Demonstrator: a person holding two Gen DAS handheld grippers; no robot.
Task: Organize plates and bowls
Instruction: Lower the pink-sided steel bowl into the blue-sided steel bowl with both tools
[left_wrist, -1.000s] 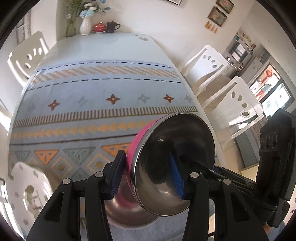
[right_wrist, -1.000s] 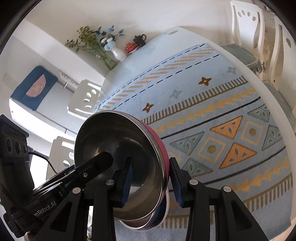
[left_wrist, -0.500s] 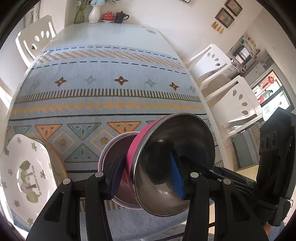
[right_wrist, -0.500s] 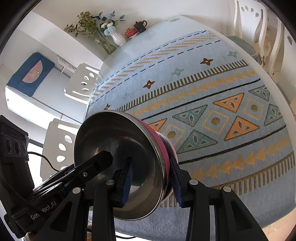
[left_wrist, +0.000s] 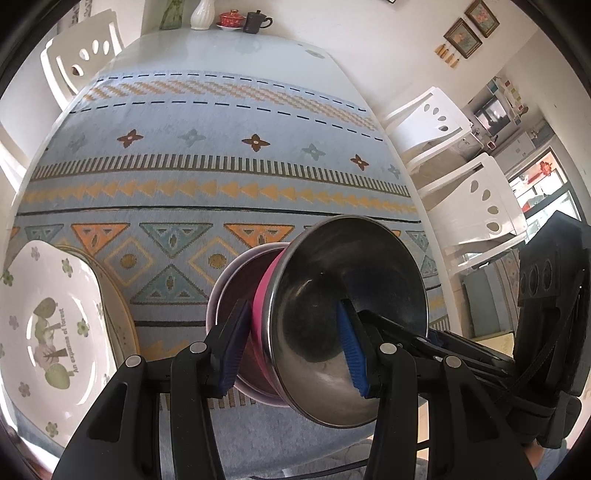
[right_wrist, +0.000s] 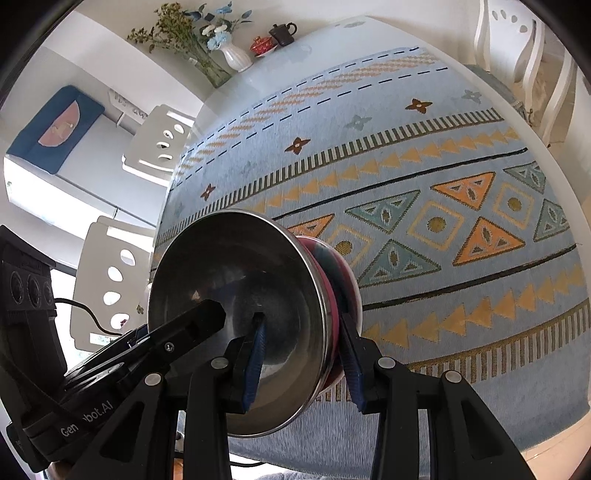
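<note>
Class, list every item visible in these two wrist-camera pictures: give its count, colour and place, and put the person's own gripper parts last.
Steel bowl: one, silver inside, pink outside, held tilted over the lower bowl.
Lower bowl: one, pink-rimmed, on the cloth beneath it.
Plate: one, white with green trees, near left; another rim under it.
Tablecloth: one, blue patterned, covering the table.
Vase: one, white, with flowers, far end.
Red lidded cup: one, beside the vase.
Dark cup: one, beside it.
Chairs: white, around the table.
Left gripper: black, blue pads, clamping the bowl's wall.
Right gripper: same, opposite wall.

We have drawn the pink steel bowl (left_wrist: 332, 314) back; the floral plate (left_wrist: 48, 325) now shows more fully.
</note>
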